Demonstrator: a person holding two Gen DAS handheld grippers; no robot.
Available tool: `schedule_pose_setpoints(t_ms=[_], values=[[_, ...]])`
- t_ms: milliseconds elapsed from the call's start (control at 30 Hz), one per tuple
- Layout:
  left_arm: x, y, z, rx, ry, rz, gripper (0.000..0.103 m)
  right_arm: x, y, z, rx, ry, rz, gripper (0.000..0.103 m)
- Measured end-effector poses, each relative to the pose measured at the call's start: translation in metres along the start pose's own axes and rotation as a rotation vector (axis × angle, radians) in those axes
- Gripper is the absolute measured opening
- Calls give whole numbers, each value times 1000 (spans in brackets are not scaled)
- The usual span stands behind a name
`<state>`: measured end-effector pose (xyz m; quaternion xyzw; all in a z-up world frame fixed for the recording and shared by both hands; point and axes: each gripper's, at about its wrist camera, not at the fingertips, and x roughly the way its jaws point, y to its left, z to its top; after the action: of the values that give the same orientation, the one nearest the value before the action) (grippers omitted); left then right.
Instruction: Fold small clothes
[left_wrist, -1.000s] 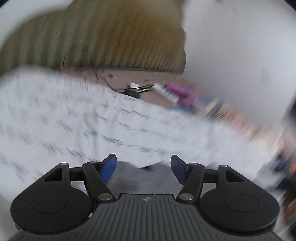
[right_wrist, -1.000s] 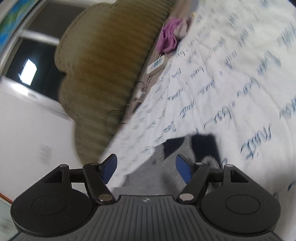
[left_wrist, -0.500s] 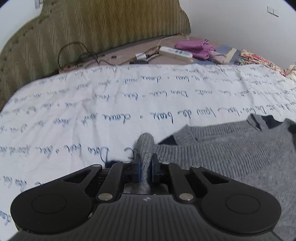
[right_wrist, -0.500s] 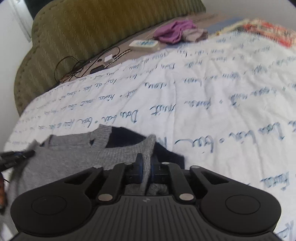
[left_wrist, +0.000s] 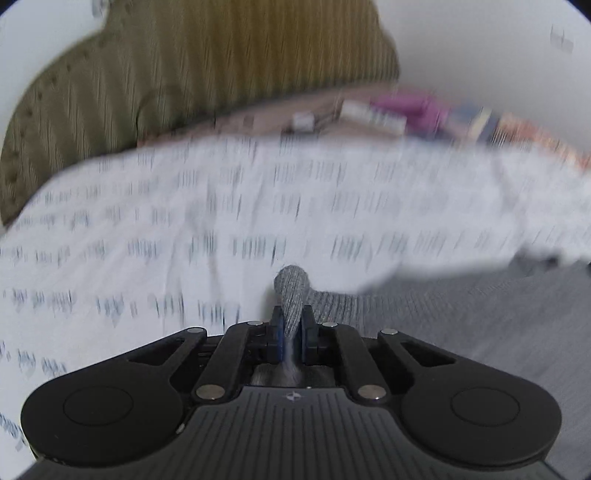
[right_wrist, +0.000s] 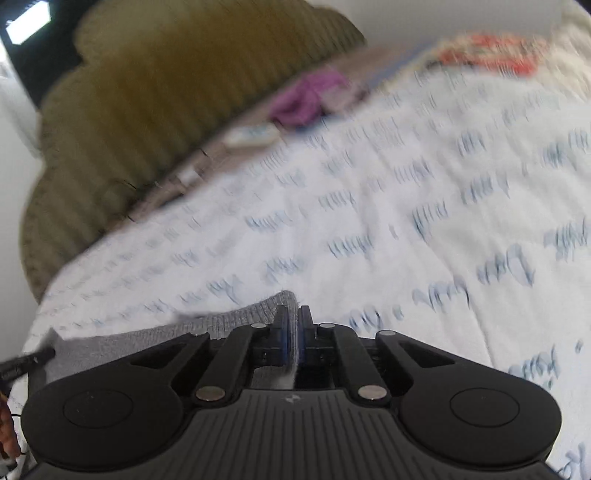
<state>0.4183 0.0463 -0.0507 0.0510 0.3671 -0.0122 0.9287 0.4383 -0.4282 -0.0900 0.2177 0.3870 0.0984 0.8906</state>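
Observation:
A grey knit sweater (left_wrist: 443, 306) lies on a white bedspread printed with blue script (left_wrist: 184, 229). My left gripper (left_wrist: 291, 325) is shut on a pinched fold of the sweater's edge, which sticks up between the blue pads. My right gripper (right_wrist: 291, 325) is shut on another edge of the same sweater (right_wrist: 229, 321), which stretches to the left from it. The tip of the left gripper (right_wrist: 26, 362) shows at the left edge of the right wrist view. Both views are motion-blurred.
An olive padded headboard (left_wrist: 203, 62) stands at the back. Along the ledge below it lie a purple cloth (right_wrist: 306, 96), a white power strip (right_wrist: 251, 134) and books or colourful items (right_wrist: 487, 51). The bedspread (right_wrist: 443, 192) stretches right.
Both grippers went from open a second ago to shut on the sweater's edges. Since half a second ago both have moved while holding it, and the views are blurred.

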Motion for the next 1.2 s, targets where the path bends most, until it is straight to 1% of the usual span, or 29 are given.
schedule_pose_setpoints(t_ms=[33, 67, 100, 133, 167, 200, 233, 267, 300, 333, 367, 400, 433, 467, 500, 600, 700, 767, 800, 833, 900, 933, 967, 1000, 1033, 1067, 1100, 1167, 1200], values=[[-1, -2, -5, 7, -17, 2, 13, 0, 0, -4, 6, -10, -2, 6], [-7, -2, -6, 2, -46, 1, 22, -4, 0, -6, 27, -26, 8, 6], [-14, 1, -6, -15, -69, -12, 34, -10, -2, -6, 61, -36, 25, 9], [-21, 6, -5, -38, -79, -23, 42, -16, -5, -6, 94, -35, 34, 12], [-31, 13, -5, -66, -95, -13, 54, -26, -6, -6, 112, -38, 32, 18], [-43, 21, -6, -95, -117, -4, 57, -38, -7, -8, 113, -47, 31, 29], [-57, 32, -10, -129, -135, 0, 57, -54, -8, -14, 103, -63, 39, 36], [-70, 43, -16, -171, -144, -15, 57, -70, -8, -22, 87, -76, 55, 50], [-86, 56, -25, -242, -150, -52, 57, -87, -9, -32, 74, -79, 75, 63], [-103, 71, -39, -340, -156, -107, 58, -104, -10, -45, 66, -75, 97, 64], [-120, 84, -59, -453, -156, -174, 66, -119, -14, -60, 76, -71, 126, 64], [-134, 93, -78, -541, -148, -240, 76, -134, -19, -77, 101, -70, 156, 64], [-147, 100, -100, -620, -149, -300, 80, -147, -25, -95, 137, -68, 178, 64], [-157, 104, -121, -686, -162, -343, 88, -157, -32, -111, 182, -65, 192, 64], [-166, 106, -141, -739, -169, -366, 90, -163, -40, -126, 235, -62, 197, 64], [-179, 106, -183, -855, -125, -369, 90, -162, -54, -165, 389, 2, 238, 64], [-171, 99, -205, -937, -44, -409, 90, -152, -45, -181, 421, 12, 258, 64], [-166, 87, -206, -914, -48, -412, 91, -140, -36, -182, 457, 7, 283, 64], [-165, 81, -202, -891, -53, -398, 94, -134, -32, -180, 476, 0, 290, 64], [-162, 77, -196, -884, -51, -397, 94, -130, -28, -182, 492, -12, 288, 64], [-153, 70, -187, -878, -44, -430, 93, -119, -23, -177, 522, -48, 277, 64], [-147, 66, -184, -870, -23, -418, 87, -114, -21, -175, 538, -66, 274, 64], [-142, 62, -178, -850, 2, -377, 65, -110, -18, -173, 543, -72, 272, 64], [-138, 57, -172, -810, 20, -335, 38, -106, -13, -170, 541, -68, 272, 61], [-132, 55, -168, -786, 29, -335, 32, -104, -11, -169, 537, -61, 279, 56], [-127, 55, -168, -793, 36, -347, 31, -101, -8, -168, 533, -45, 284, 44], [-124, 55, -168, -811, 44, -350, 31, -97, -6, -168, 532, -28, 289, 39], [-121, 57, -168, -831, 46, -369, 31, -92, -4, -170, 530, -18, 286, 39], [-122, 57, -168, -829, 45, -366, 26, -91, -3, -172, 529, -23, 285, 32]])
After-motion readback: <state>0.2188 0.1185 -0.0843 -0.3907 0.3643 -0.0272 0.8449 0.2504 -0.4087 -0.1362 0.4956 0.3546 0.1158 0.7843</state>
